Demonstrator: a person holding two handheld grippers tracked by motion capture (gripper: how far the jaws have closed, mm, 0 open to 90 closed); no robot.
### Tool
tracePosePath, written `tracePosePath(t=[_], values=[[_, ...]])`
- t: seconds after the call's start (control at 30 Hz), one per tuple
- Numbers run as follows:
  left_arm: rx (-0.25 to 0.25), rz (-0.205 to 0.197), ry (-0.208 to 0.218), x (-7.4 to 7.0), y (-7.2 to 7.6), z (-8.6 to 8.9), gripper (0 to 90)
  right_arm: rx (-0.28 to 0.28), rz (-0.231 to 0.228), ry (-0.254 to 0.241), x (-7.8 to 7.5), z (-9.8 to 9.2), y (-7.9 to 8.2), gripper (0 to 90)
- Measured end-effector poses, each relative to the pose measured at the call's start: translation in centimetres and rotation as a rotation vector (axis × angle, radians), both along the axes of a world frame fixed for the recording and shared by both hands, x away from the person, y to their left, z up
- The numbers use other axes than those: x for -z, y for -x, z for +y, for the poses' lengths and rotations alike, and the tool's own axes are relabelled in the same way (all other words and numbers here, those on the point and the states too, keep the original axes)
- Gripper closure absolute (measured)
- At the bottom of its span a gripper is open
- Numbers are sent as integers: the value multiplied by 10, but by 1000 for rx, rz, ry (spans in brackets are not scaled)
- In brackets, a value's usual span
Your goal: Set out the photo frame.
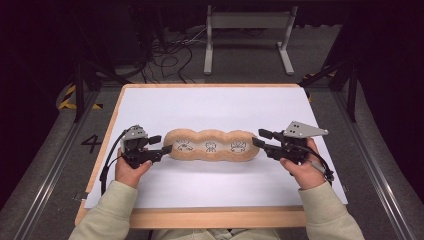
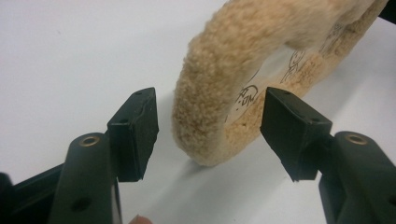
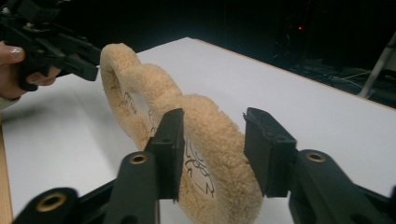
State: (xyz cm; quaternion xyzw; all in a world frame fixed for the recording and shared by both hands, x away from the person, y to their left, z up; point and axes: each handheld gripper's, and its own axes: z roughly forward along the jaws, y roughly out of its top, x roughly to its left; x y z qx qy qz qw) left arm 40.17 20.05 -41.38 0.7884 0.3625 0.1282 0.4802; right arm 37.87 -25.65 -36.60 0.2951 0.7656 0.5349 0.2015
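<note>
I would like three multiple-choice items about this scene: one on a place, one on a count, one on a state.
1. Where does the fleecy tan piece lie?
A. on the white sheet
B. on the floor
C. on a chair

2. How many white panels with black drawings does it show?
A. one
B. three
C. six

3. How do the left gripper's fingers stand?
A. pressed flat together
B. apart, the piece's end between them, clear of it
C. clamped on a cable

Answers:
1 A, the high view shows it on the sheet between both grippers.
2 B, three panels sit in a row.
3 B, the left gripper view shows gaps on both sides of the end.
</note>
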Motion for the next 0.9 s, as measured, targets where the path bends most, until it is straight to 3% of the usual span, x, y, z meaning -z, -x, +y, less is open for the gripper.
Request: tracePosePath(t=[0.03,0.2,0.33,0.47,0.73,0.9], values=[[-12,-15,-3,-2,6,3,348,16,-19,5,-2,-3,1,451],[-44,-55,7,-4,17,12,299,53,-36,19,-4,-12,4,421],[-53,-57,24,-5,27,22,286,83,-48,15,-6,-24,7,367],[-61,-53,25,-3,34,31,269,100,-27,-7,-8,-34,12,286],[-92,-45,19,7,40,48,249,153,-19,7,-2,-57,18,194],[-100,-78,-8,15,43,54,242,187,8,-1,8,-71,19,159]])
